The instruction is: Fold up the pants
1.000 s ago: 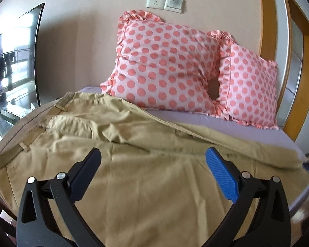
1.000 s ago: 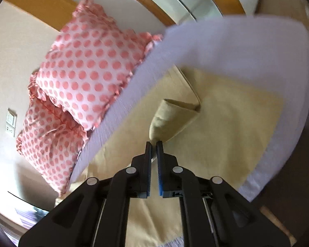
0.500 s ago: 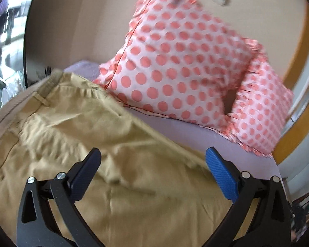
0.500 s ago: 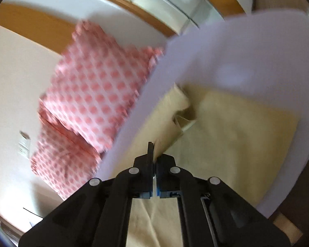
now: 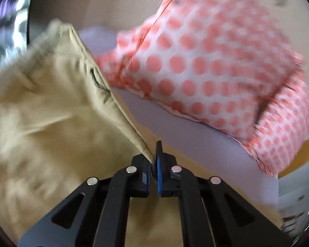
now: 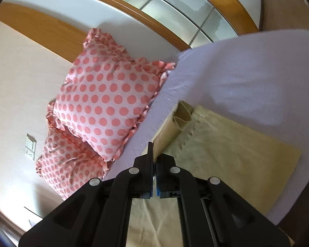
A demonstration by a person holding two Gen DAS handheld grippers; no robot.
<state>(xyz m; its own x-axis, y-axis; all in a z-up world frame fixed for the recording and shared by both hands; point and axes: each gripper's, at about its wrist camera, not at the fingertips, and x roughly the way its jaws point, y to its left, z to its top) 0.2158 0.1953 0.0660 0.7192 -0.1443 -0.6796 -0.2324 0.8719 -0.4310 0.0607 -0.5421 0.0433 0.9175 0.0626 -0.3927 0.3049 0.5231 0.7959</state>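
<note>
Left gripper [image 5: 154, 160]: jaws pressed together, a folded edge of the khaki pants [image 5: 51, 123] pinched between them. The fabric is seen lifted and draped to the left of the jaws; the view is motion-blurred.

Right gripper [image 6: 153, 158]: jaws closed, a raised strip of the khaki pants [image 6: 226, 154] clamped at the tips, its cuff end seen doubled over just ahead.

Khaki pants: spread over the lavender bedsheet [image 6: 247, 78], one layer lying flat beneath the held portions.

Polka-dot pillows [image 6: 105, 103]: two, pink with coral dots, propped against the wall at the bed's head.

Wall socket [image 6: 30, 147]: mounted beside the pillows.
</note>
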